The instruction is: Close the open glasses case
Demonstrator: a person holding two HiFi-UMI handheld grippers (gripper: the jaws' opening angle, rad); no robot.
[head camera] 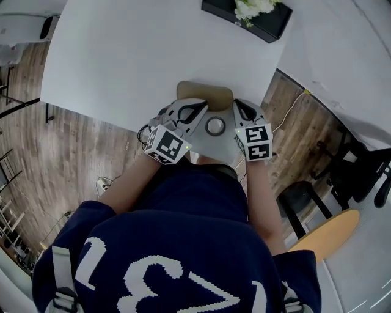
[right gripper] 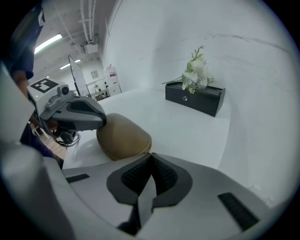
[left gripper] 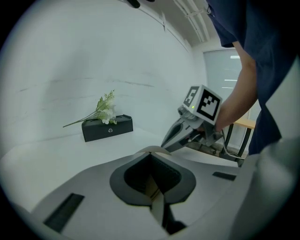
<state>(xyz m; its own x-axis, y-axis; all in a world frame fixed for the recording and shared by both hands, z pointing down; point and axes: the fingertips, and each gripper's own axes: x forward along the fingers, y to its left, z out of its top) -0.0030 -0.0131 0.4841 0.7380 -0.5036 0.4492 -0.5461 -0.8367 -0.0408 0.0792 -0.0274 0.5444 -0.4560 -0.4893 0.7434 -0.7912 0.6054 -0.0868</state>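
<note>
A tan domed glasses case [head camera: 204,93] lies at the near edge of the white table [head camera: 122,55], and its lid looks down. In the right gripper view the case [right gripper: 123,136] sits just beyond my right gripper [right gripper: 151,157], whose jaws are shut and empty. My left gripper [right gripper: 104,121] rests its tips against the case's left upper side. In the left gripper view the case's edge [left gripper: 152,149] shows right at my left gripper [left gripper: 152,157], with the jaws together. From the head view the left gripper [head camera: 197,107] and right gripper [head camera: 242,106] flank the case's near side.
A black box with white flowers [head camera: 247,17] stands at the table's far side, well behind the case. The table edge runs just under both grippers, with wooden floor below. A wood-seated chair [head camera: 330,232] stands to the right.
</note>
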